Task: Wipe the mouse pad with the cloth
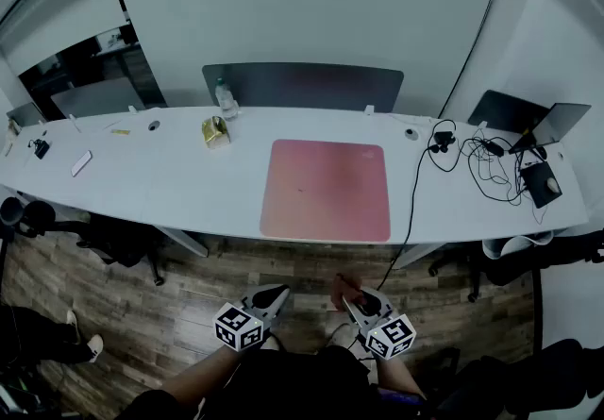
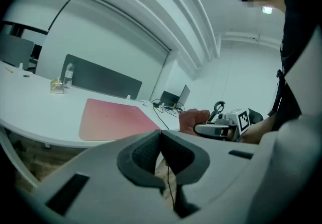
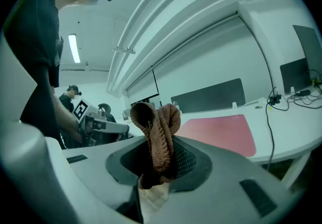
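Note:
A pink mouse pad [image 1: 327,189] lies flat on the long white desk [image 1: 170,182], right of its middle. Both grippers hang low over the wood floor, well short of the desk's front edge. My right gripper [image 1: 351,299] is shut on a brown knitted cloth [image 3: 157,135], which sticks up bunched between its jaws; the pad [image 3: 221,133] lies beyond it. My left gripper [image 1: 275,295] is shut with nothing in it, its pads [image 2: 173,155] pressed together. From the left gripper view the pad [image 2: 113,119] is ahead and the cloth [image 2: 193,120] shows at the right.
A water bottle [image 1: 225,99] and a gold packet [image 1: 216,131] stand left of the pad. Black cables [image 1: 477,163], a laptop [image 1: 528,121] and a small device crowd the desk's right end. A grey divider panel [image 1: 302,85] runs behind. Chairs sit under the desk at both ends.

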### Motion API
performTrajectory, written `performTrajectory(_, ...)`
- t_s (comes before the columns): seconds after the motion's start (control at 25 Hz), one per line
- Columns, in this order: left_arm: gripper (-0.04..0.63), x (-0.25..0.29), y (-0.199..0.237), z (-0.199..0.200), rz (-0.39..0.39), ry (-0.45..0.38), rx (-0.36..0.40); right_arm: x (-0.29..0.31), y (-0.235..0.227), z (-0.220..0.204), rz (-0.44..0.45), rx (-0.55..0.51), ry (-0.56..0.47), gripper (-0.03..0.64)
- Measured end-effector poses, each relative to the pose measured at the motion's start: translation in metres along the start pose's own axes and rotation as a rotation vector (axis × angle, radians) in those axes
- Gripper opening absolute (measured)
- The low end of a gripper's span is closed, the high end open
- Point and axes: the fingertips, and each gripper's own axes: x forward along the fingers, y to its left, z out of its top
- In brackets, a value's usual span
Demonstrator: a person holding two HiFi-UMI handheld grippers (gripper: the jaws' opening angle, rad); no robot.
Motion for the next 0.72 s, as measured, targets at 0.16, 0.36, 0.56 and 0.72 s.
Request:
performTrajectory(0.16, 0.008, -0.046, 0.013, -0.013, -0.012, 0.005, 0.010, 0.008, 0.040, -0.011, -0.022, 0.002, -0.012, 0.115)
performTrajectory(0.36, 0.009, -0.087, 0.025, -0.024, -0.023, 0.006, 0.010, 0.012, 0.074, -0.019, -0.072, 0.011, -0.016, 0.115)
performTrajectory(0.56, 0.009, -0.115, 0.037, -0.031, -0.031, 0.002, 0.004, 0.022, 0.100, -0.025, -0.095, 0.015, -0.009, 0.115)
performTrajectory(0.72, 0.009, -0.129, 0.045, -0.030, -0.021, -0.014, -0.004, 0.030, 0.104, -0.025, -0.109, 0.023, -0.004, 0.115)
